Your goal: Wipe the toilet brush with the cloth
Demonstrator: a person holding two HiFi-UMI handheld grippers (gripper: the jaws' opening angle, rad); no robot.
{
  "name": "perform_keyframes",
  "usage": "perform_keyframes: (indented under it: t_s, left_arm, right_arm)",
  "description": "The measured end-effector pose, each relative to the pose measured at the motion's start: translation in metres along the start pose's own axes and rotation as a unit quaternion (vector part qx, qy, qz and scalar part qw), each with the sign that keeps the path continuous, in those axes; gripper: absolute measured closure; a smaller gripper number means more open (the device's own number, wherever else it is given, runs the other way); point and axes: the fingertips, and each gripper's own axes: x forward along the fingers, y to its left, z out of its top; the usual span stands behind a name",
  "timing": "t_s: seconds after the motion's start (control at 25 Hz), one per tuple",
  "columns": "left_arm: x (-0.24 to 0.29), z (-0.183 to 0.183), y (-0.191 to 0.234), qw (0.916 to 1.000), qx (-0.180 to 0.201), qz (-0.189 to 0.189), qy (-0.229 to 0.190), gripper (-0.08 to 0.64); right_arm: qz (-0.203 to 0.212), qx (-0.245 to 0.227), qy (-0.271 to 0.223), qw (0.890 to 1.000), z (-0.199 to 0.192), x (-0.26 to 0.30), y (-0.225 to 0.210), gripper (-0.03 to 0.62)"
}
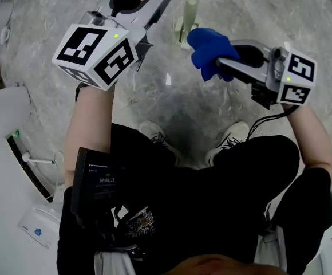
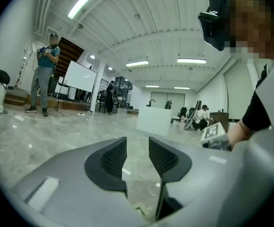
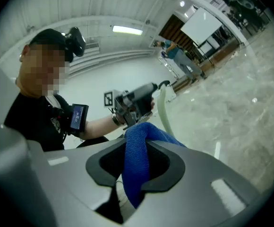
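Above a grey marble floor [image 1: 172, 99], we see the person seated with both tools raised at about chest height and the toilet brush [image 1: 191, 9] standing out in front of the shoes. Its pale green handle rises more or less upright from a light base that we cannot make out clearly. In the head view it lies between the two tools, close to the tip of the left one and apart from the cloth.

The left gripper [image 2: 137, 156] is released. Its two ribbed pads stand apart and only floor shows in the gap, so it carries nothing. From the right gripper view the brush handle appears just beside that tool, but we cannot say that they touch. The right gripper [image 1: 228, 65] is clenched on the blue cloth [image 3: 137, 157], which is pinched in a fold between the jaws. A bunch of it bulges past the tips and a tail hangs below.

We judge the wiping itself is not under way at this moment, since the cloth is in hand but off the brush and the brush is unheld. The next move seems to call for the empty left gripper to line up on the thin handle and close squarely on it. The right gripper could then press the bunched cloth against the handle and draw it along. With so slim and tall a target, a skewed approach could tip the brush over.
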Motion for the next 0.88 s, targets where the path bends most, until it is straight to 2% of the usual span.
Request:
perform_keyframes:
  t_s: [0.08, 0.16, 0.28, 0.36, 0.48, 0.64, 0.76, 0.88]
  left_arm:
    - [0.011, 0.010, -0.005, 0.9999, 0.001, 0.009, -0.006, 0.432]
    - [0.024, 0.006, -0.016, 0.9996, 0.016, 0.017, 0.014, 0.485]
    - [0.041, -0.004, -0.035, 0.9983, 0.038, 0.005, 0.044, 0.519]
    - [0.047, -0.006, -0.039, 0.9978, 0.040, 0.000, 0.052, 0.522]
    - [0.046, -0.003, -0.030, 0.9977, 0.036, 0.010, 0.056, 0.525]
    - [0.043, 0.000, -0.023, 0.9955, 0.064, 0.035, 0.060, 0.528]
    - [0.044, 0.000, -0.026, 0.9945, 0.077, 0.035, 0.062, 0.528]
    - [0.042, -0.001, -0.025, 0.9956, 0.064, 0.036, 0.057, 0.528]
  right_arm:
    - [-0.014, 0.052, 0.016, 0.998, -0.020, 0.030, -0.005, 0.502]
    - [-0.057, 0.103, 0.020, 0.993, -0.045, 0.056, -0.021, 0.502]
    - [-0.143, 0.146, 0.027, 0.979, -0.076, 0.082, -0.059, 0.502]
    - [-0.166, 0.164, 0.031, 0.972, -0.085, 0.093, -0.075, 0.502]
    - [-0.178, 0.174, 0.033, 0.968, -0.087, 0.106, -0.084, 0.503]
    - [-0.198, 0.200, 0.009, 0.959, -0.077, 0.104, -0.096, 0.503]
    - [-0.179, 0.202, -0.009, 0.963, -0.058, 0.102, -0.084, 0.503]
    - [-0.148, 0.184, -0.035, 0.971, -0.033, 0.097, -0.062, 0.503]
